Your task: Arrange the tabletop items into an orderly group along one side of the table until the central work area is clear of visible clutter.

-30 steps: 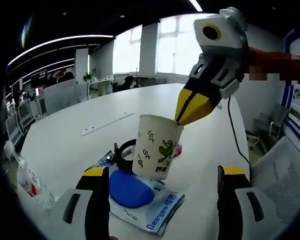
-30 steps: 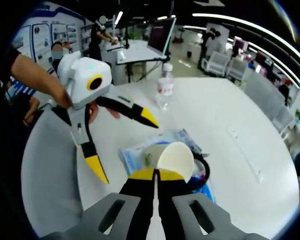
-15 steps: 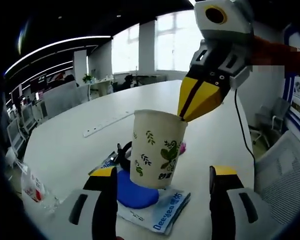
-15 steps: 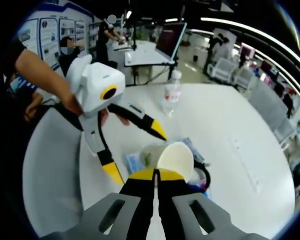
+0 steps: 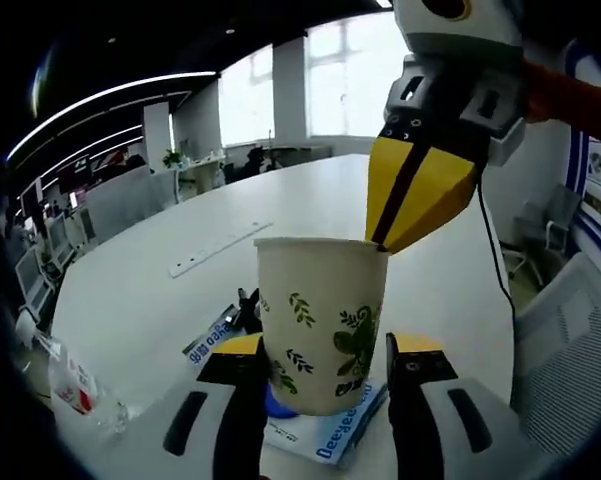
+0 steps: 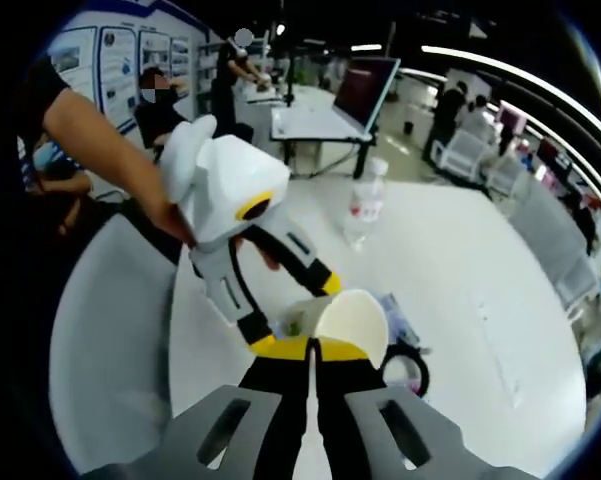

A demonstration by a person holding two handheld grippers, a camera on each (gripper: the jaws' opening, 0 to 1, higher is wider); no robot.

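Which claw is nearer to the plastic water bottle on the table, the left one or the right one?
Left. The left claw straddles the paper cup, with the water bottle just beside it. The right claw pinches the cup's rim, farther from the bottle.

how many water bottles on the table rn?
1: a clear water bottle stands on the white table beyond the paper cup. More may be hidden.

blue pad (image 5: 277,402): mostly hidden behind the white leaf-printed paper cup (image 5: 320,325)
black round object (image 5: 248,308): largely covered, identity unclear
clear plastic bottle (image 5: 75,388): base cut off by the view's edge
packet lettering (image 5: 342,436): too blurred to read
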